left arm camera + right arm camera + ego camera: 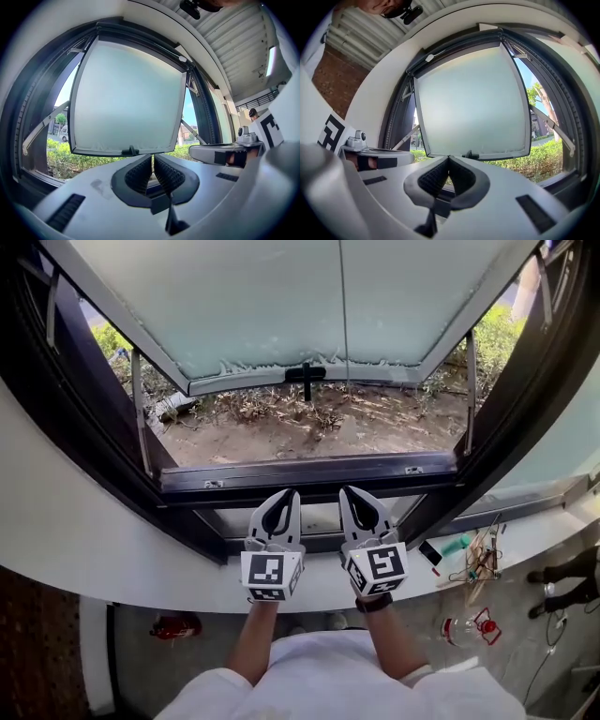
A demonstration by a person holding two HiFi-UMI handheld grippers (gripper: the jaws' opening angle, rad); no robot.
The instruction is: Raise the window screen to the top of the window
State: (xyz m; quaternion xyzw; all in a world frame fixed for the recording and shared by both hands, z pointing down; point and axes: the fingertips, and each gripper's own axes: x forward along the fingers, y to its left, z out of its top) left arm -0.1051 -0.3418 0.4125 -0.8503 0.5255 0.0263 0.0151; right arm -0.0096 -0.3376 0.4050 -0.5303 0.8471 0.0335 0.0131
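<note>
White cloth sleeve (211, 695), ribbed pads (139, 176) of left hand-held gripper (153, 157), frosted pane (272, 306)

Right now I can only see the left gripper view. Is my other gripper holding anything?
Observer: No. The right gripper has its jaws pressed together, and nothing is between them.
Operator: What's outside, down below?
Observer: The head view shows bare dirt with dry twigs scattered on it.
Operator: Is there anything near my feet?
Observer: Yes. A clear bottle lies on the floor to your right, with a small red thing beside it.
</note>
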